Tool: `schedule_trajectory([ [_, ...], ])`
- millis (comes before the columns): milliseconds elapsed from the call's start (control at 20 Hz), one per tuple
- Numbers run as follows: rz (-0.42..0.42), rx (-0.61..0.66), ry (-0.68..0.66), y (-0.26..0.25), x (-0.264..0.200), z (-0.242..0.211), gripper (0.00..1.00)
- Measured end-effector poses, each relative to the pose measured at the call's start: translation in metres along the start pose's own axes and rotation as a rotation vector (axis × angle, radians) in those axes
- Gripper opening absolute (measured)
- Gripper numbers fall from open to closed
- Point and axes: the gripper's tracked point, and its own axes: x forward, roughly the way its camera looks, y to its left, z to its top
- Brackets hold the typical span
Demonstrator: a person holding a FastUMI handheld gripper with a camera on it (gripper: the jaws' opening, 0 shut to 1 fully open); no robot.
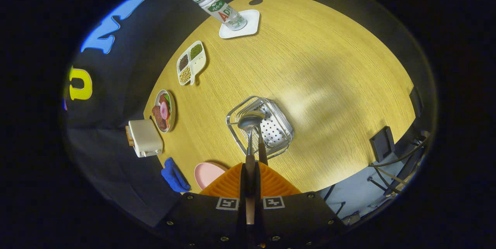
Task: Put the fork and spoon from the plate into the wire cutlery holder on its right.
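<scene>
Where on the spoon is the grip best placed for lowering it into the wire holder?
On the slim handle, as it is now: the tool is shut on the spoon by its handle, bowl pointing ahead over the wire cutlery holder. The narrow handle fits between the fingers and leaves the bowl free. Coming from above the holder looks best.

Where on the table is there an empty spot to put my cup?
Bare wood spreads beyond the wire holder, out to the bottle on its coaster, and off to the holder's other side. It is crowded along the edge with the bean tray, food plate and pink plate. The gripper grips the spoon over the holder.
</scene>
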Motion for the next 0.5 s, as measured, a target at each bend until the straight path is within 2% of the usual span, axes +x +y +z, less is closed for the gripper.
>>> schedule_trajectory([
  [500, 0.017, 0.095, 0.095, 0.015, 0.006, -0.008, 0.08],
])
